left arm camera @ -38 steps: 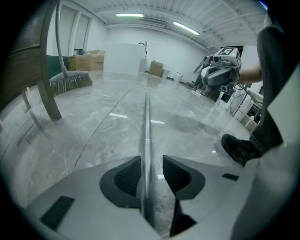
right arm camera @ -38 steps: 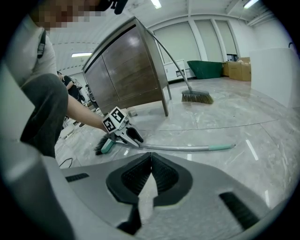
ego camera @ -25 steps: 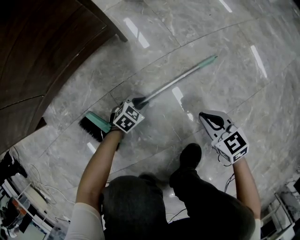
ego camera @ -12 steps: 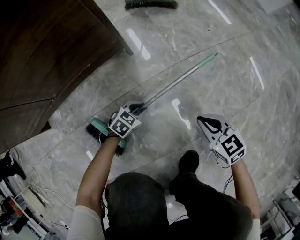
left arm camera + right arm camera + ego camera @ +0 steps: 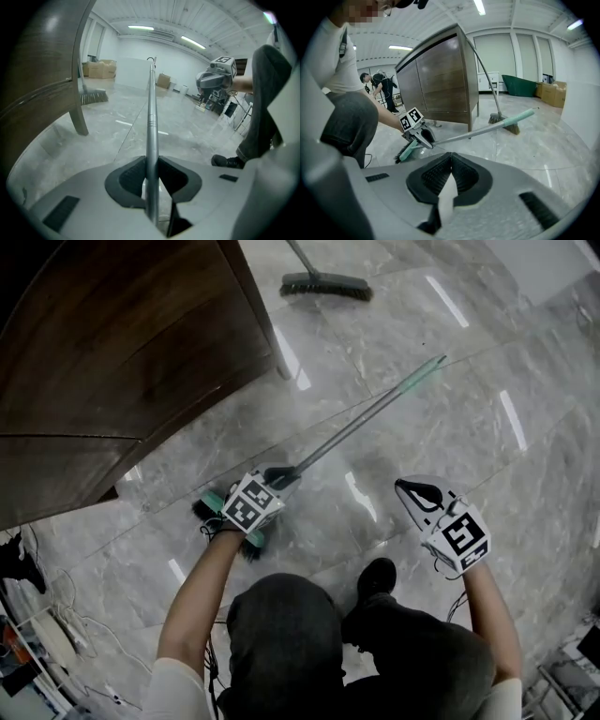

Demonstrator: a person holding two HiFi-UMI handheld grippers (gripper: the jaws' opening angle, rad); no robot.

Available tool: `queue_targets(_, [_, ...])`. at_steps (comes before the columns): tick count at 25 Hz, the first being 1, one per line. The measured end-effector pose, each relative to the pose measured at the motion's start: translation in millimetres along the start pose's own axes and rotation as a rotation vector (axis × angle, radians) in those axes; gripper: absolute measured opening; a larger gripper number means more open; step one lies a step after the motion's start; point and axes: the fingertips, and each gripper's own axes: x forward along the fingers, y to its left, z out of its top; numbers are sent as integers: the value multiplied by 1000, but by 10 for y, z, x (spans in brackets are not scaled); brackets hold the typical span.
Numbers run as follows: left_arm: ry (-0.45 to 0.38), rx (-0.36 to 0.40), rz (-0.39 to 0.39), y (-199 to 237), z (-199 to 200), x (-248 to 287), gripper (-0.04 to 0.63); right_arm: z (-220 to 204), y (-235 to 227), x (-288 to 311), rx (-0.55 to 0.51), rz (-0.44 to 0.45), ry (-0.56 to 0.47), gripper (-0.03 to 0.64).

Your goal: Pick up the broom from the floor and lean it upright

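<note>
Grey marble floor point(image 5: 525, 352) fills the scene, glossy with streaks of ceiling light. A dark wooden cabinet point(image 5: 112, 343) on short legs takes up the far left. The person point(image 5: 281, 634) stands at the near edge, both arms reaching forward. The broom point(image 5: 361, 417) lies on a slant across the middle. Its teal-backed black head point(image 5: 211, 506) is low at the near left, and its metal handle runs away to the far right, ending in a teal grip point(image 5: 427, 370). The right gripper view shows the handle sloping up from the head, though whether the bristles touch the floor cannot be told. A second broom point(image 5: 325, 285) stands far off, its bristles on the floor just right of the cabinet's corner, its stick leaning towards the cabinet. The left tongs point(image 5: 277, 476) are clamped on the handle just above the head. In the left gripper view the shaft runs straight between the two dark pads point(image 5: 131, 176), which press on it from both sides. The right tongs point(image 5: 410, 489) hang at the near right, well apart from the broom, with their jaws together on nothing. A black shoe point(image 5: 377, 577) is planted on the floor between the two arms.
</note>
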Motion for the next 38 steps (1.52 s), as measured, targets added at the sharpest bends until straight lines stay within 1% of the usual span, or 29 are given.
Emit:
queue_targets(3, [-31, -7, 11, -6, 113, -197, 80, 297, -17, -68, -31, -8, 0, 2])
queue_targets(7, [-57, -17, 22, -36, 203, -446, 78, 538, 0, -112, -57, 5, -15, 2])
queue_targets(11, [-84, -56, 41, -51, 227, -712, 80, 839, 58, -137, -118, 14, -19, 2])
queue_targets(15, [-140, -101, 69, -12, 281, -983, 80, 1084, 96, -132, -123, 39, -62, 2])
queue_targets(18, [-173, -117, 98, 3, 267, -1193, 79, 1248, 114, -128, -142, 47, -79, 2])
queue_targets(22, [-216, -137, 127, 21, 232, -1481, 79, 1568, 194, -114, -166, 76, -94, 2])
queue_targets(27, [-268, -175, 172, 111, 188, -1834, 79, 1938, 333, -42, -231, 107, -107, 2])
queue_targets(33, [-334, -227, 214, 137, 134, -2212, 78, 2203, 547, 97, -314, 161, -87, 2])
queue_targets(38, [-363, -270, 247, 111, 1, -2480, 78, 2335, 689, 219, -366, 206, -80, 2])
